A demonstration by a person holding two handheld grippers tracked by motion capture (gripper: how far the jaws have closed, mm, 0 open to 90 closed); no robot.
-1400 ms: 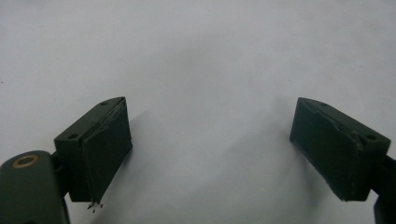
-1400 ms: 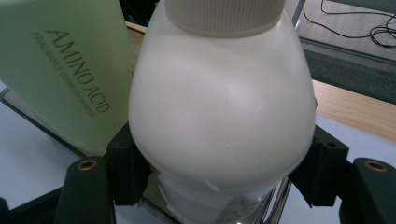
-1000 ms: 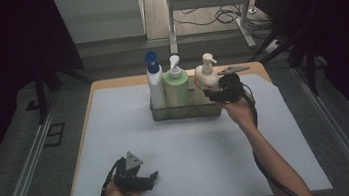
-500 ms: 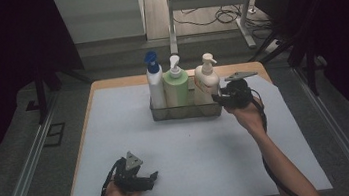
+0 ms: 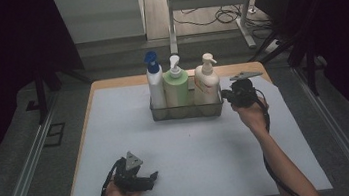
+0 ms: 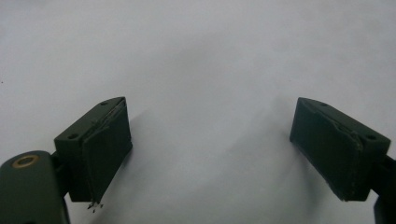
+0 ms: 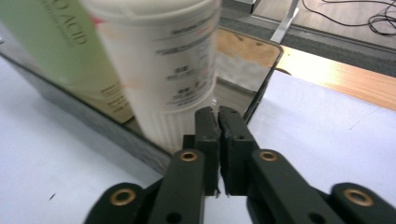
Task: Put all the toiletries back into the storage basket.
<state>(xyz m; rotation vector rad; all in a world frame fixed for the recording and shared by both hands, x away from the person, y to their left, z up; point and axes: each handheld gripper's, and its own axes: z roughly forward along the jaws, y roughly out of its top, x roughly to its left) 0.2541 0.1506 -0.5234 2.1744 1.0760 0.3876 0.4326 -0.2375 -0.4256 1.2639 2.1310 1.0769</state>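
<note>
Right gripper clenches at the caddy's end

The right gripper [image 7: 218,122] has just closed, jaws together with nothing visibly between them, just beside the cream pump bottle [image 7: 161,70] in the wire caddy [image 5: 187,110], seemingly withdrawing; left gripper [image 6: 210,144] rests released.

surface: wooden table [image 5: 110,83] | cover: pale sheet [image 5: 208,144] | on sheet: bottle rack [image 5: 187,111] – far middle
</note>
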